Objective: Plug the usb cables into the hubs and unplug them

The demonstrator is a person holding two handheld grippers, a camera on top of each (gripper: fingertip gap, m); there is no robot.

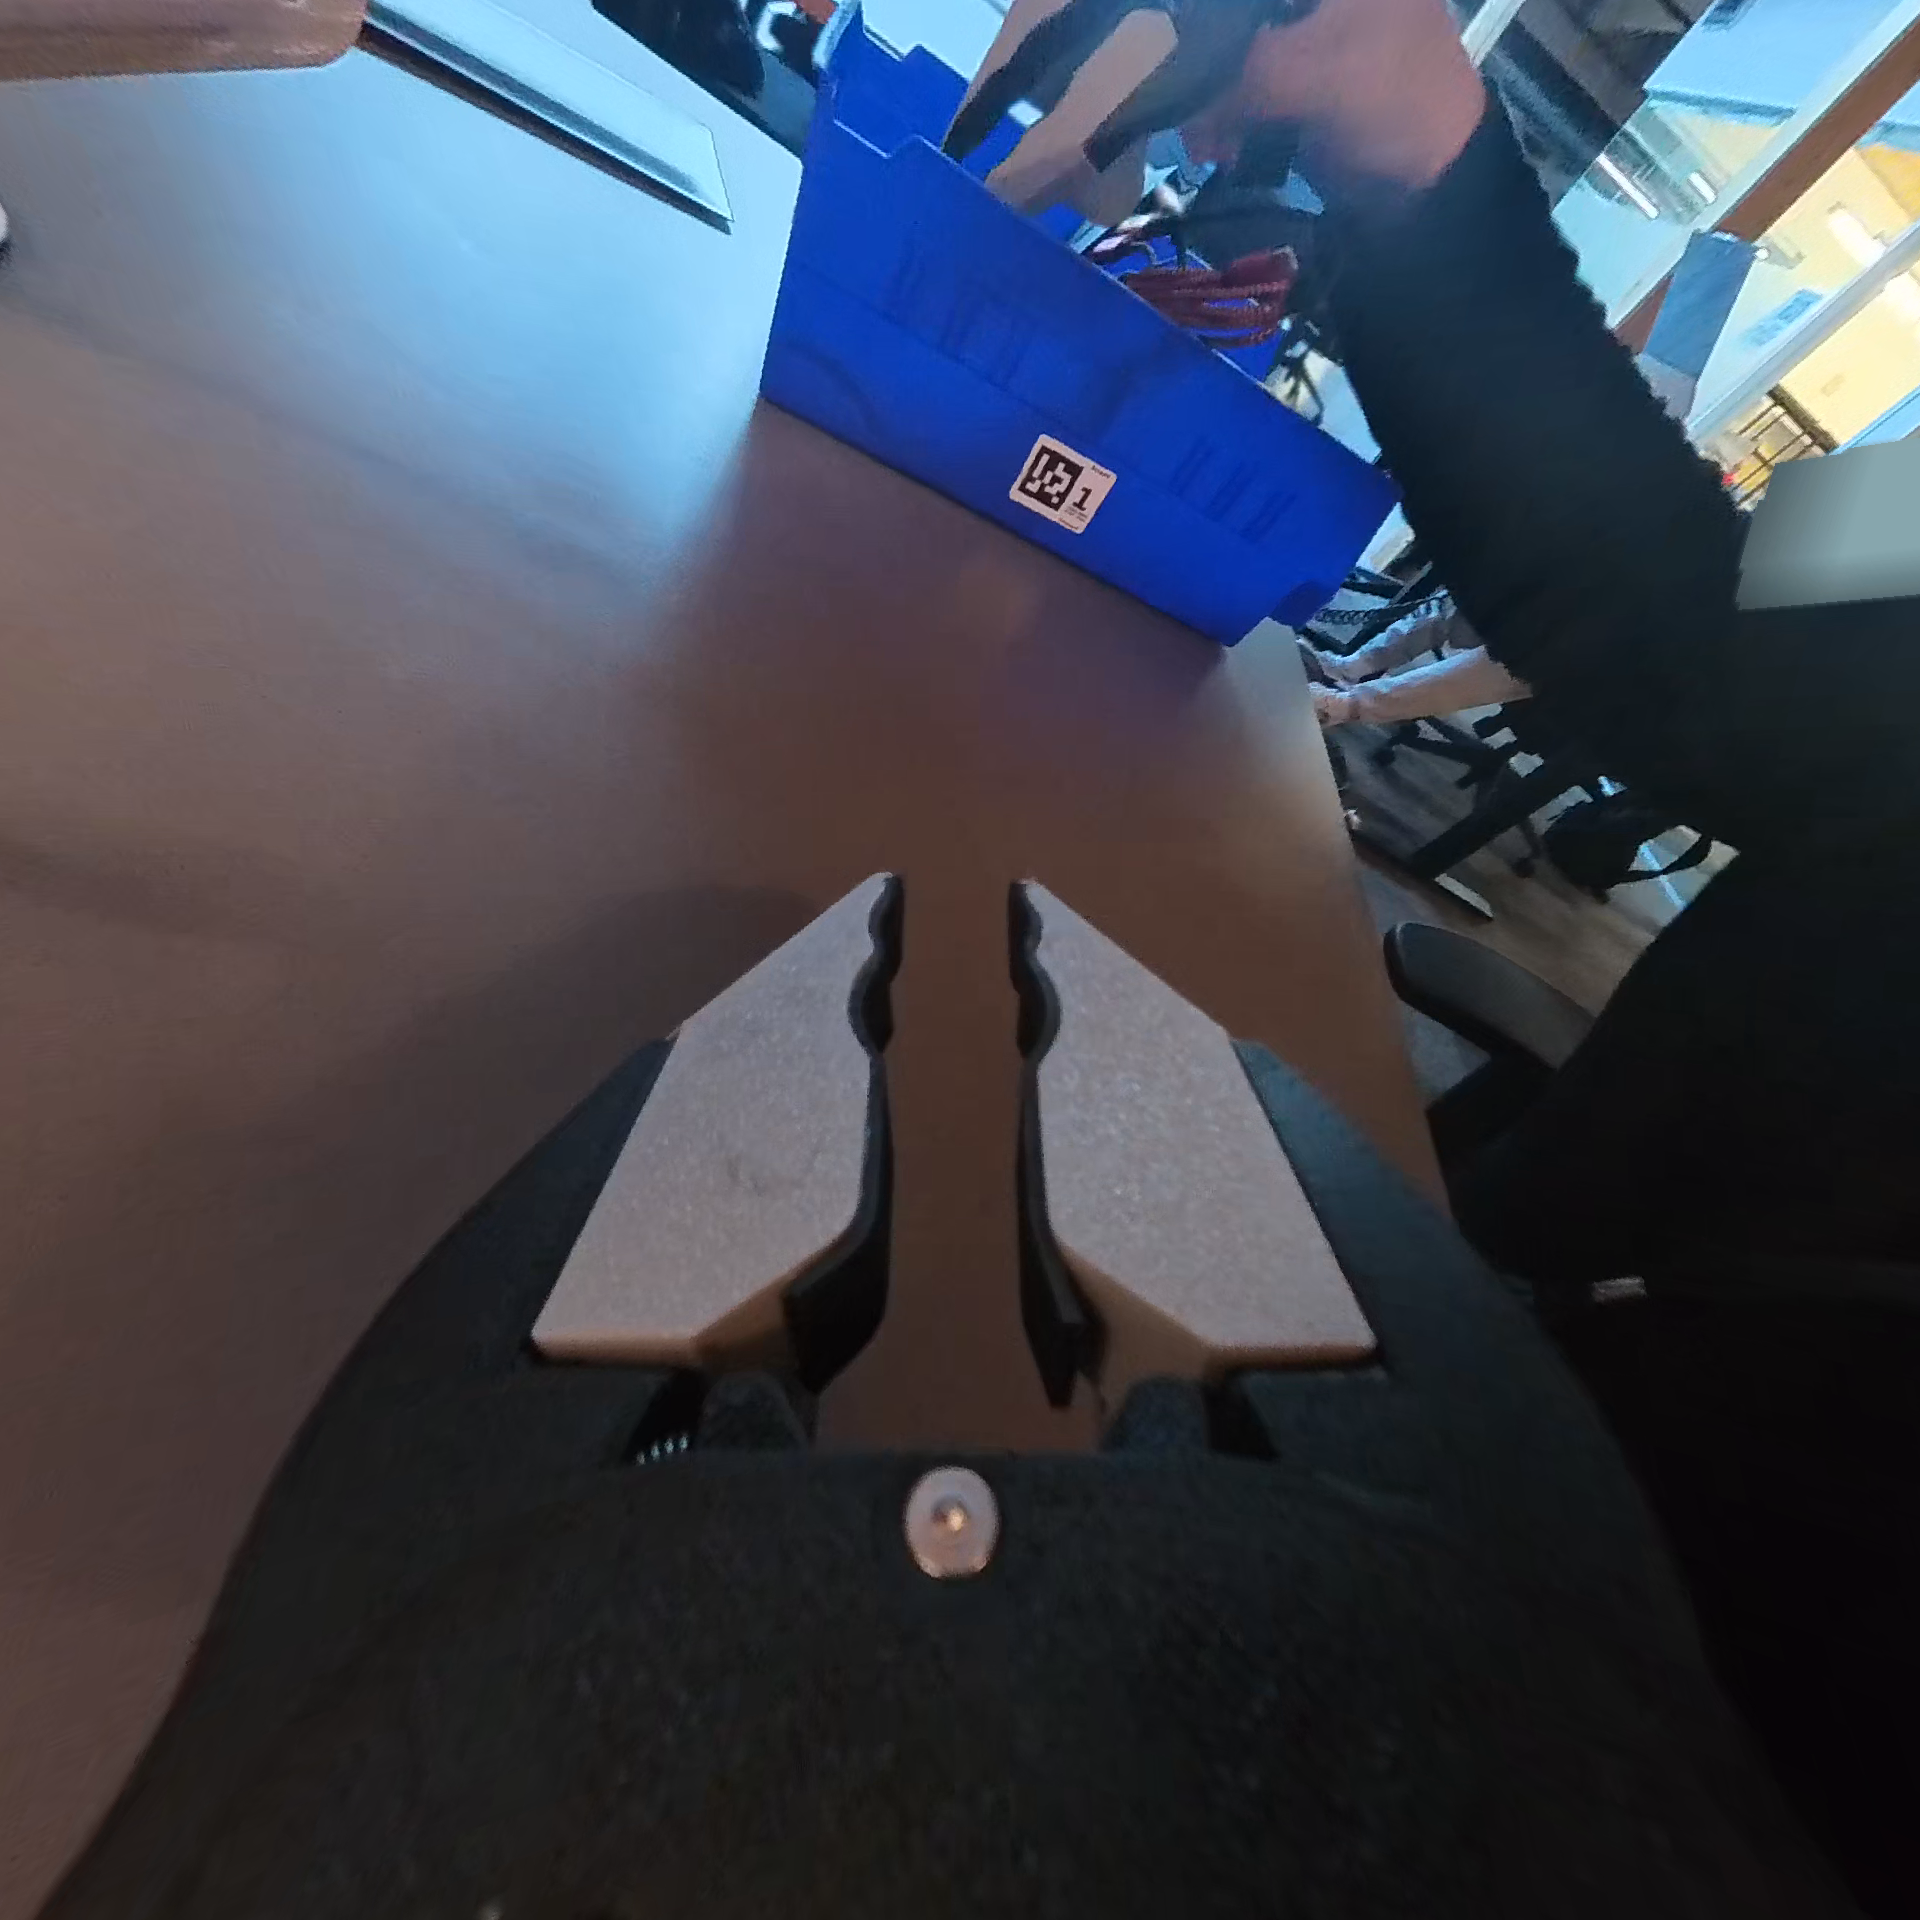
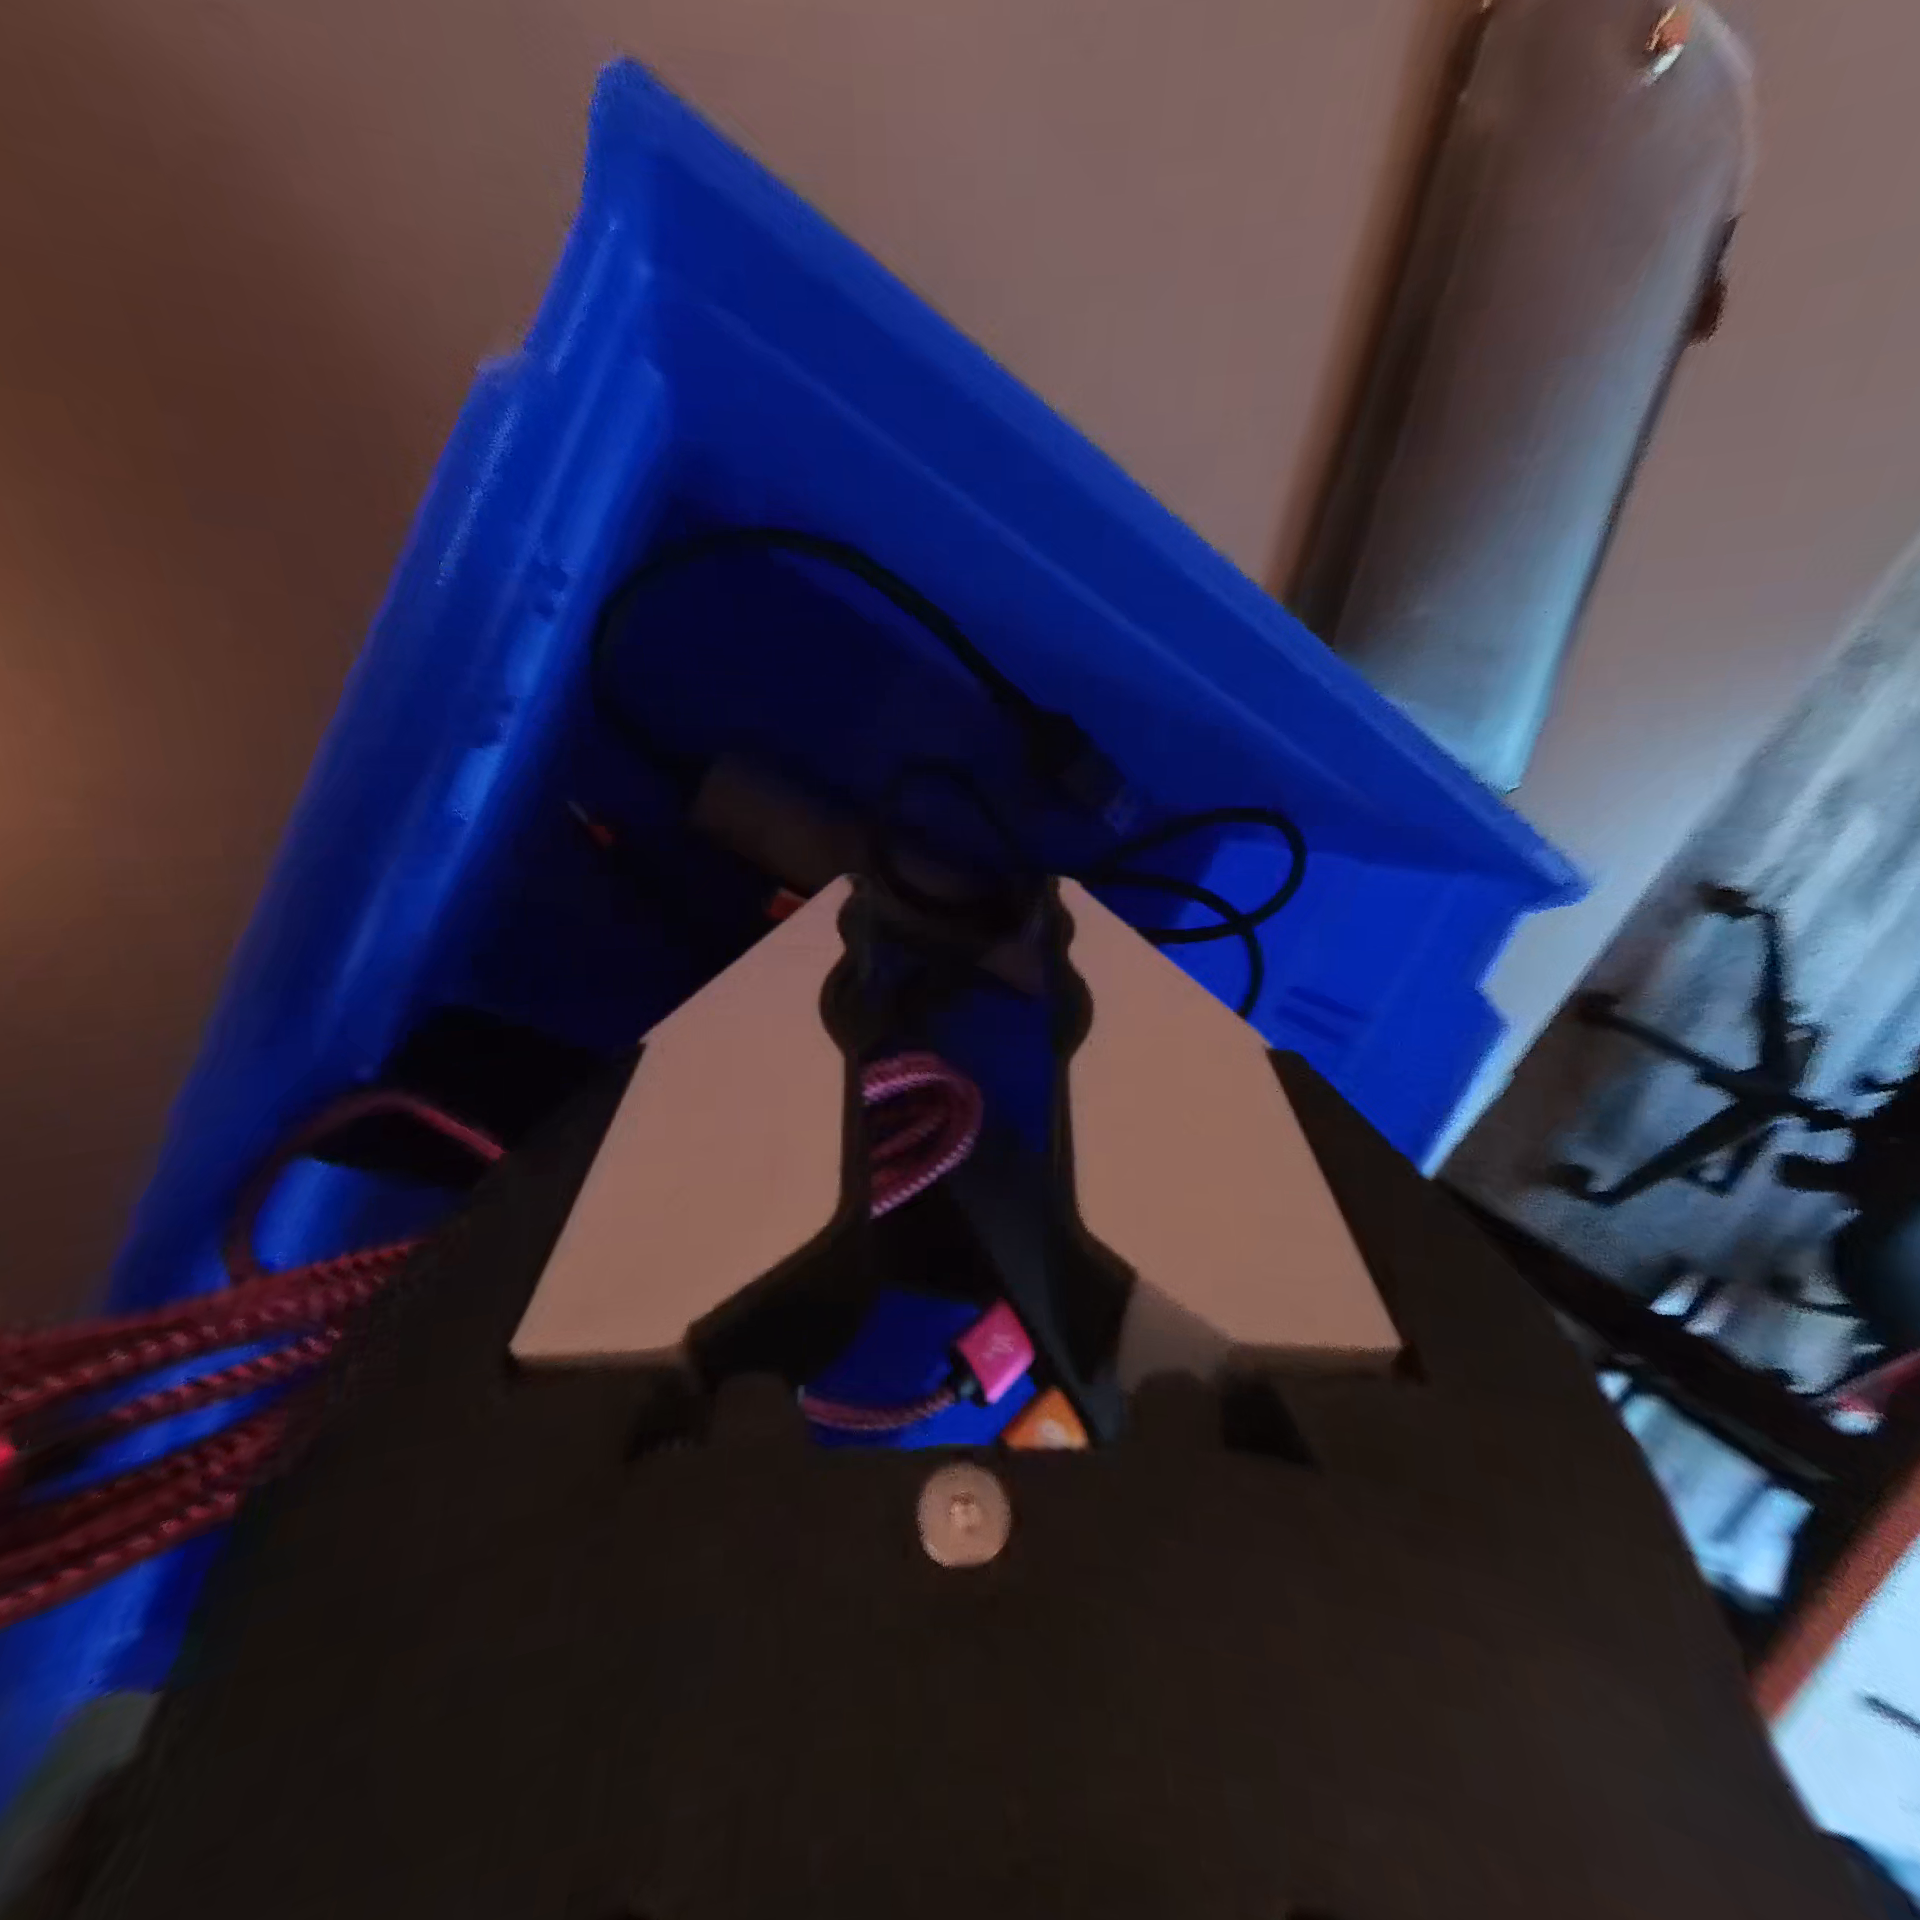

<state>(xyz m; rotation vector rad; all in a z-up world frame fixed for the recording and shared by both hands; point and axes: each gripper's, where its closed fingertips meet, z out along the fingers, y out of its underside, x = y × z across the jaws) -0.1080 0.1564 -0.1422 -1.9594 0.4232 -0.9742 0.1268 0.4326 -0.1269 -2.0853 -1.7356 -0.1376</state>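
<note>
My left gripper (image 1: 956,894) is open and empty, low over the brown table (image 1: 416,623), short of a blue bin (image 1: 1039,343). Dark red braided cables (image 1: 1226,291) show inside the bin. My right gripper (image 2: 951,904) reaches down into the bin (image 2: 935,468). Its jaws stand apart around a dark, blurred hub with a thin black cable (image 2: 1247,873); whether they press on it is unclear. A pink braided USB cable (image 2: 914,1132) with a pink plug (image 2: 992,1351) lies under the fingers. Dark red braided cables (image 2: 156,1403) lie at the left.
A black-sleeved arm (image 1: 1507,416) reaches over the bin from the right. A white sticker (image 1: 1062,484) is on the bin's near wall. The table edge runs along the right, with office chairs (image 1: 1455,831) on the floor beyond. A small orange item (image 2: 1049,1429) lies in the bin. Left tips to right tips: about 35 cm. It is some 11 cm from my right tips to the small orange item (image 2: 1049,1429).
</note>
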